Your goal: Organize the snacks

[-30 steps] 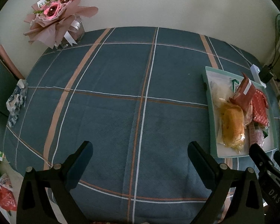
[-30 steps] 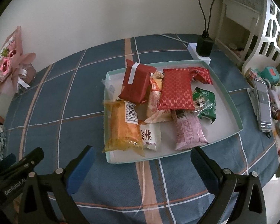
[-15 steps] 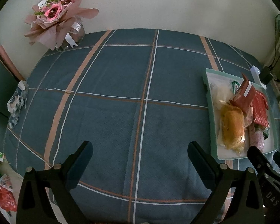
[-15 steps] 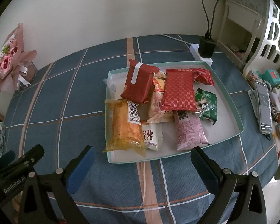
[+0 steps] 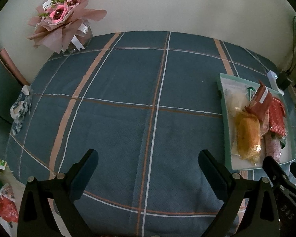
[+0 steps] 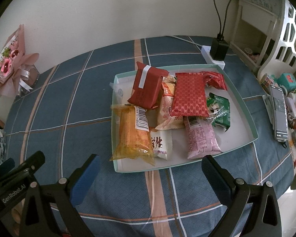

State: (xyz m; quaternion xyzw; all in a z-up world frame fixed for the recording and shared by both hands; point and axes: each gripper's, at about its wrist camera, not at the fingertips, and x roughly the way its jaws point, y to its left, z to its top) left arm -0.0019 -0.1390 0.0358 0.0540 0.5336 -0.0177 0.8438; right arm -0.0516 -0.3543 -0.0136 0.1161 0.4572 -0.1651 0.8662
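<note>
A pale green tray [image 6: 248, 106] sits on the blue plaid tablecloth and holds several snack packs: an orange pack [image 6: 133, 134], a dark red pack [image 6: 146, 87], a red patterned pack [image 6: 189, 94], a pink pack [image 6: 202, 136], a green pack [image 6: 220, 108] and a white pack [image 6: 161, 144]. My right gripper [image 6: 151, 164] is open and empty, hovering just before the tray's near edge. My left gripper [image 5: 148, 158] is open and empty over bare cloth, left of the tray [image 5: 223, 102]. The orange pack [image 5: 247, 136] shows there too.
A pink bouquet [image 5: 65, 17] stands at the back left by the wall. A power strip with a black charger [image 6: 217, 51] lies behind the tray. A phone [image 6: 279, 112] and small clutter sit at the right edge. A crumpled wrapper [image 5: 20, 110] lies at the left edge.
Both grippers have drifted slightly; the tray has shifted a little right in the right wrist view. Both stay open and empty.
</note>
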